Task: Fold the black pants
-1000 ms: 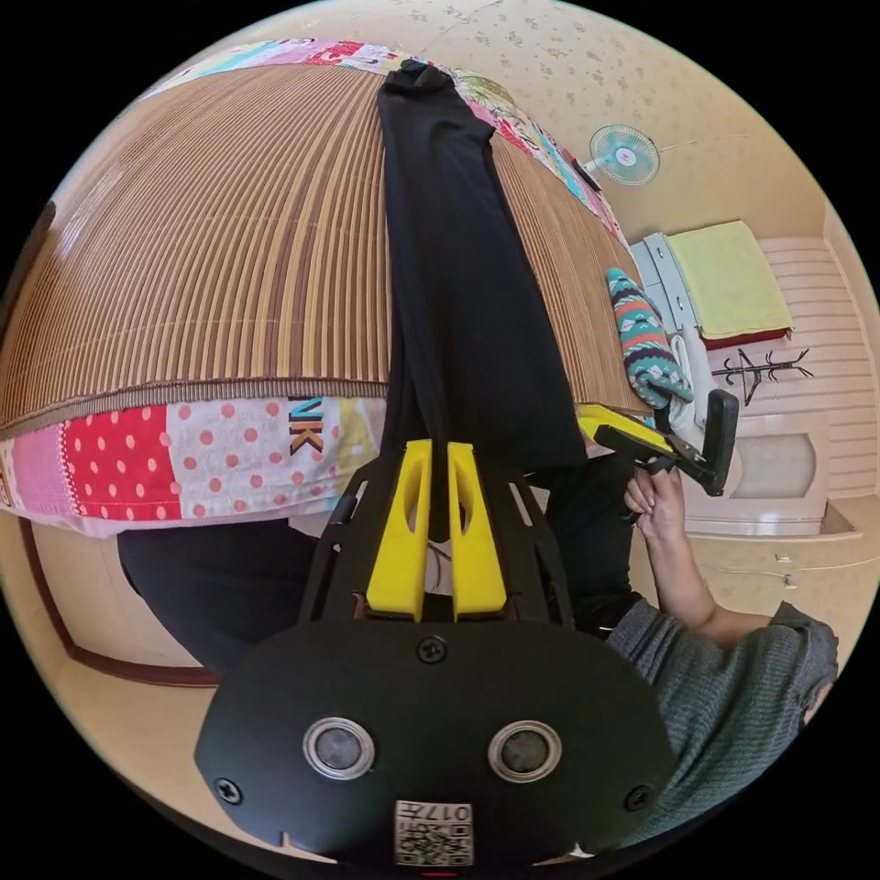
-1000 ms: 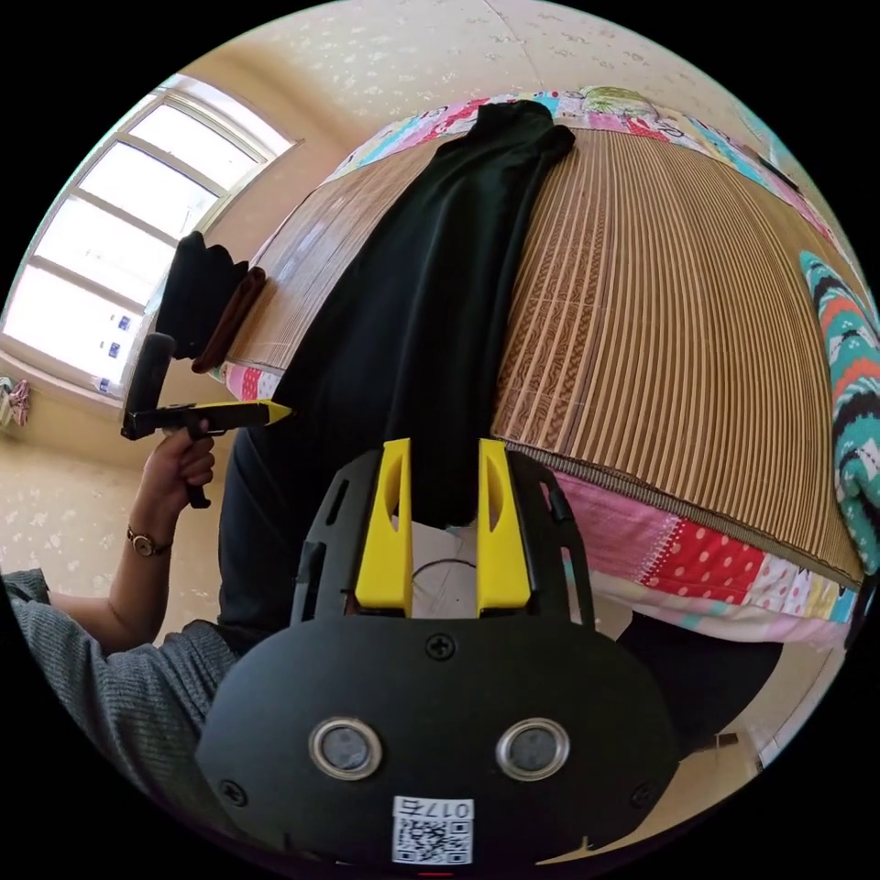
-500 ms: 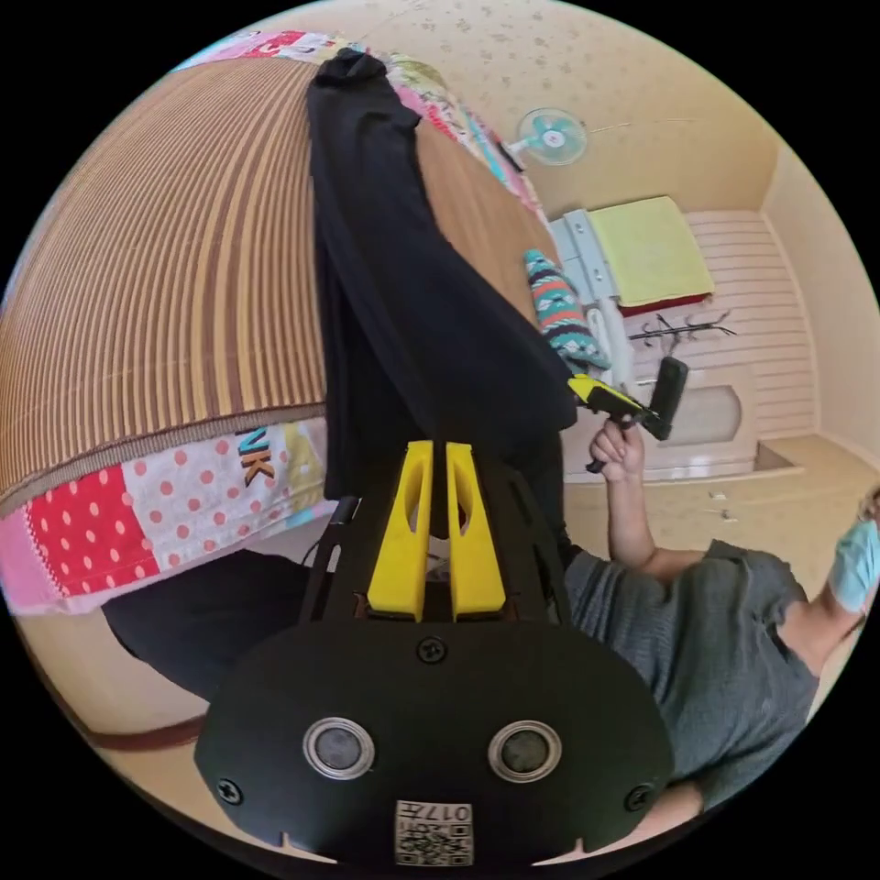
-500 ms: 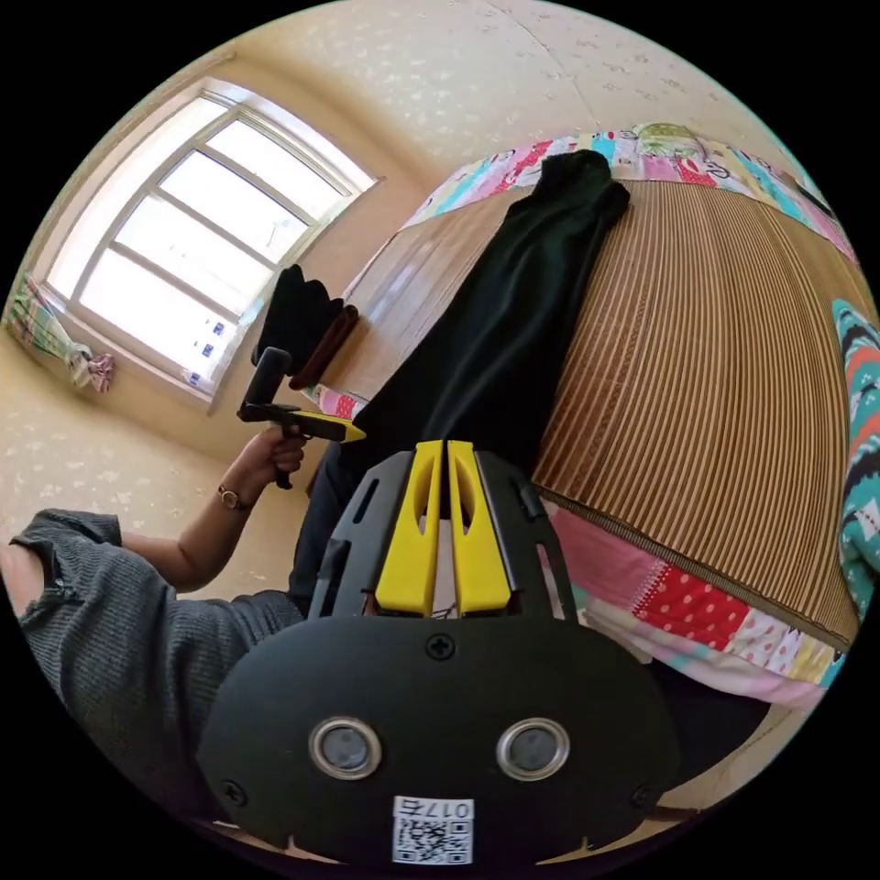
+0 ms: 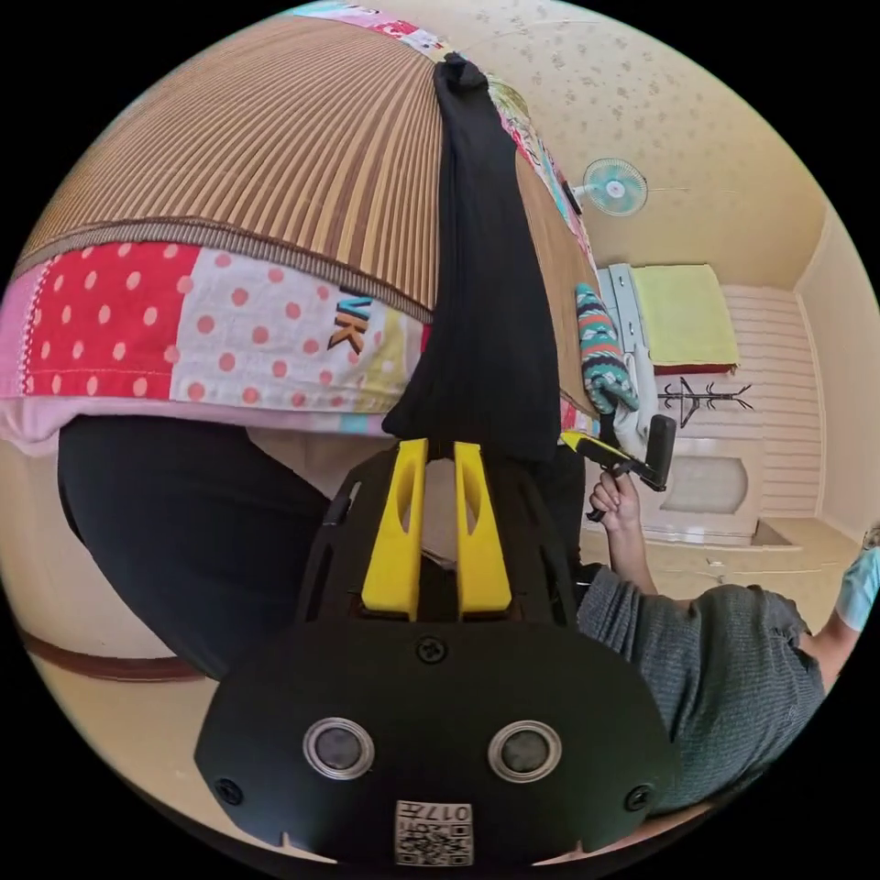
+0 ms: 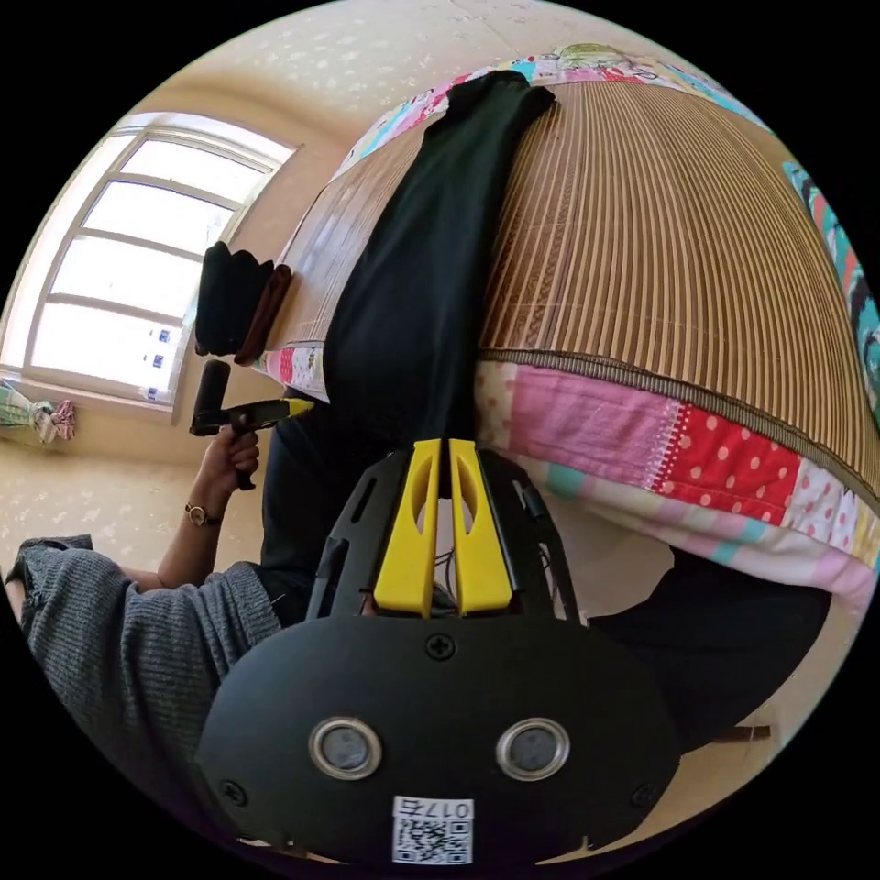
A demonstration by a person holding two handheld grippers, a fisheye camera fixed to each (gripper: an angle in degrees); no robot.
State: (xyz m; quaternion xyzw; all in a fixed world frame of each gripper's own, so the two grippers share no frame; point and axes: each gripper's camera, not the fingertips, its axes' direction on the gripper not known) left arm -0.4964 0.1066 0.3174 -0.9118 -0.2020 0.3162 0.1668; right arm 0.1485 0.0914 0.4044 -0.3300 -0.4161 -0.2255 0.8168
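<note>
The black pants lie stretched lengthwise over the striped mat on the bed, near end hanging off the patchwork edge. The left gripper sits right at that hanging end, jaws slightly apart with fabric just at the tips, so I can't tell if they pinch. The right gripper has its jaws squeezed onto the hem.

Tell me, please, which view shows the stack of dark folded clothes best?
The right gripper view: the stack of dark folded clothes sits at the mat's edge near the window. The left gripper view faces the fan side instead.
</note>
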